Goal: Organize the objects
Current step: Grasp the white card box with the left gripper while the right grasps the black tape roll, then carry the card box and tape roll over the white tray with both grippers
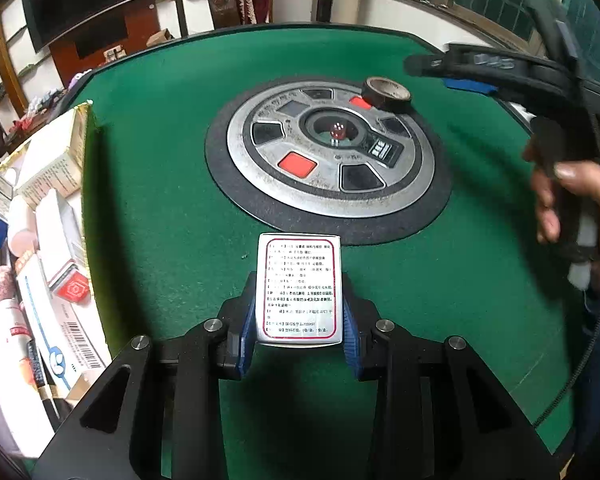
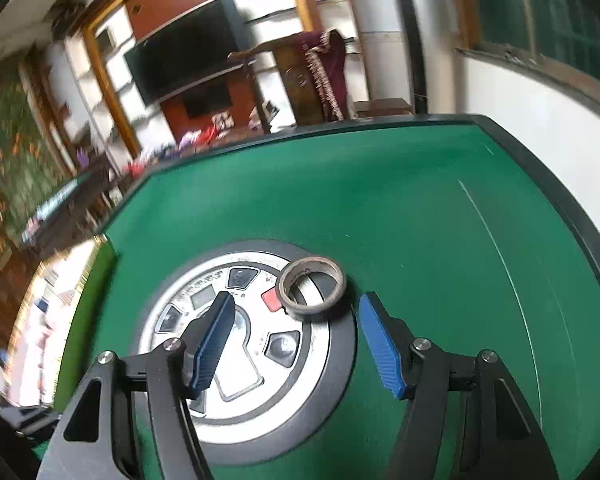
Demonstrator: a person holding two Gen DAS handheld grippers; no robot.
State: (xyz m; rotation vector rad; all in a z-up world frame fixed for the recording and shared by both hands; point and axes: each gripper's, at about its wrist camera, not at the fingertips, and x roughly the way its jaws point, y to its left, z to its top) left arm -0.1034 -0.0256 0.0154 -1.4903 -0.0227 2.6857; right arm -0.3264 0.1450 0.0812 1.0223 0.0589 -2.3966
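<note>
one white box (image 1: 299, 290), one tape roll (image 2: 313, 289)

The white box (image 1: 299, 288), lower centre in the left wrist view, carried a red-bordered panel of small Chinese print, too fine to read. A barcode (image 1: 80, 346) stood on a carton at lower left.

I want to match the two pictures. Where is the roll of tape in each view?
Left wrist view: roll of tape at upper right, lying on the far rim of the round control panel.
Right wrist view: it is at centre, just beyond the open fingers.
Shared landmark: the round control panel.
</note>
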